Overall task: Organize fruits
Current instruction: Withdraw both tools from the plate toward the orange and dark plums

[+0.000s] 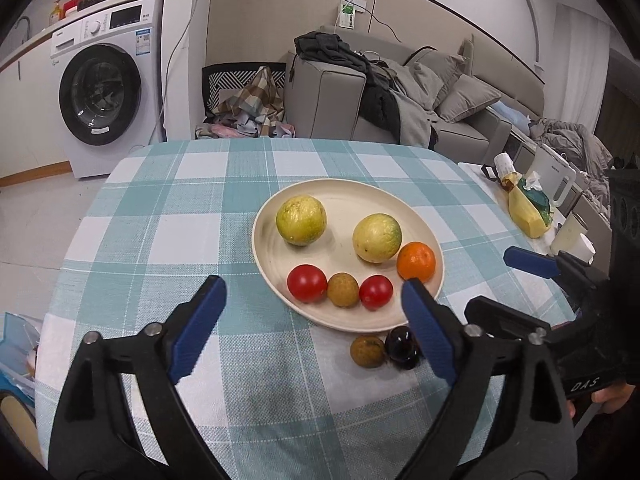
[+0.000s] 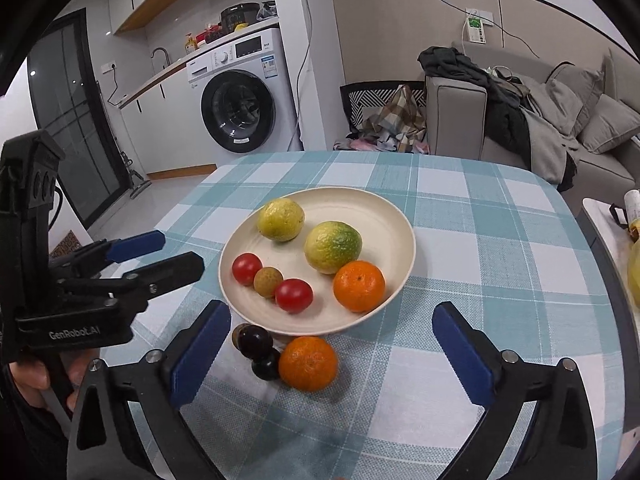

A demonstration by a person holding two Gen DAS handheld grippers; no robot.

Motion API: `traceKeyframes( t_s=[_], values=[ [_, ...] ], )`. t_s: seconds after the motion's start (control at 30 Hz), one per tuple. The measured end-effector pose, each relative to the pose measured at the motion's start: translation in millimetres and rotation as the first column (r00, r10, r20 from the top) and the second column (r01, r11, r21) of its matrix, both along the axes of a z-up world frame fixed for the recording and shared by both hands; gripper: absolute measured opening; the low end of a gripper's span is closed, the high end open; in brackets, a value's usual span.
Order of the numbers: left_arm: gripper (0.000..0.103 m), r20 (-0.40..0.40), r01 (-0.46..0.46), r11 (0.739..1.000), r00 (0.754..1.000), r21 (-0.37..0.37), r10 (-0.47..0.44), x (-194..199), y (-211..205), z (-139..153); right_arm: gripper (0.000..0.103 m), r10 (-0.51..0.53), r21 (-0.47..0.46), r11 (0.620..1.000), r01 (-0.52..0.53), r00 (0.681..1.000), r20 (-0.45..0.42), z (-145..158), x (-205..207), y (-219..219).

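Observation:
A cream plate [image 1: 276, 204] on the checked tablecloth holds two yellow-green citrus fruits [image 1: 301, 220], an orange [image 1: 416, 262], two red tomatoes [image 1: 307, 283] and a brown longan [image 1: 343, 289]. In front of the plate, on the cloth, lie a second longan [image 1: 367, 351] and a dark round fruit [image 1: 402, 347]. The right wrist view adds a loose orange [image 2: 308, 363] beside two dark fruits [image 2: 254, 340]. My left gripper [image 1: 313, 286] hovers open over the plate's near edge, holding nothing. My right gripper [image 2: 332, 309] is open too, above the loose fruits, with nothing gripped.
The round table's far edge [image 1: 280, 140] drops off toward a washing machine [image 1: 100, 92] and a sofa [image 1: 460, 92]. A side counter at the right carries a yellow bag [image 1: 526, 208], a kettle and cups. A hand holds each gripper's handle.

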State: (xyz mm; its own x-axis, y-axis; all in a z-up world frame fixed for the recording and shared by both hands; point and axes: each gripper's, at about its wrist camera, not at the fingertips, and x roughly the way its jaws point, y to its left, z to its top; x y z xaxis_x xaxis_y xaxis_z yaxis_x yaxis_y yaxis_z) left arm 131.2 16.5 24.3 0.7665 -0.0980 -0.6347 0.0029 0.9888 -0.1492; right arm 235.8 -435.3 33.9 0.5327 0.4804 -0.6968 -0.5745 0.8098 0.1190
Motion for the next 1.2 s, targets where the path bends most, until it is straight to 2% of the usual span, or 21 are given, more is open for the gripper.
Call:
traceKeyframes(
  t_s=[0.03,0.13,0.47,0.77,1.2],
  values=[
    [0.102,0.007,-0.004,1.000,1.000,0.003,0.004,-3.4,-0.2,1.3,0.103,-0.001,-0.005,1.000,0.001,1.000,0.000,-0.8,-0.8,-0.6],
    [0.102,0.018,-0.010,1.000,1.000,0.010,0.010,-12.2,-0.8,2.8,0.103,0.000,-0.014,1.000,0.000,1.000,-0.004,-4.3,-2.3,-2.4],
    [0.102,-0.023,-0.013,1.000,1.000,0.011,0.014,-21.0,-2.4,-11.3,0.103,-0.006,-0.035,0.999,0.005,1.000,-0.029,-15.1,-4.5,-7.4],
    [0.102,-0.045,-0.007,1.000,0.999,0.024,0.008,-19.9,-6.6,-25.5,0.103,-0.048,-0.047,0.998,0.045,0.996,-0.079,-29.8,3.4,-11.2],
    [0.102,-0.070,0.019,0.999,0.997,0.036,-0.017,-14.1,-16.8,-39.8,0.103,-0.031,-0.066,0.998,0.022,0.991,-0.133,-45.6,5.3,-6.0]
  ],
)
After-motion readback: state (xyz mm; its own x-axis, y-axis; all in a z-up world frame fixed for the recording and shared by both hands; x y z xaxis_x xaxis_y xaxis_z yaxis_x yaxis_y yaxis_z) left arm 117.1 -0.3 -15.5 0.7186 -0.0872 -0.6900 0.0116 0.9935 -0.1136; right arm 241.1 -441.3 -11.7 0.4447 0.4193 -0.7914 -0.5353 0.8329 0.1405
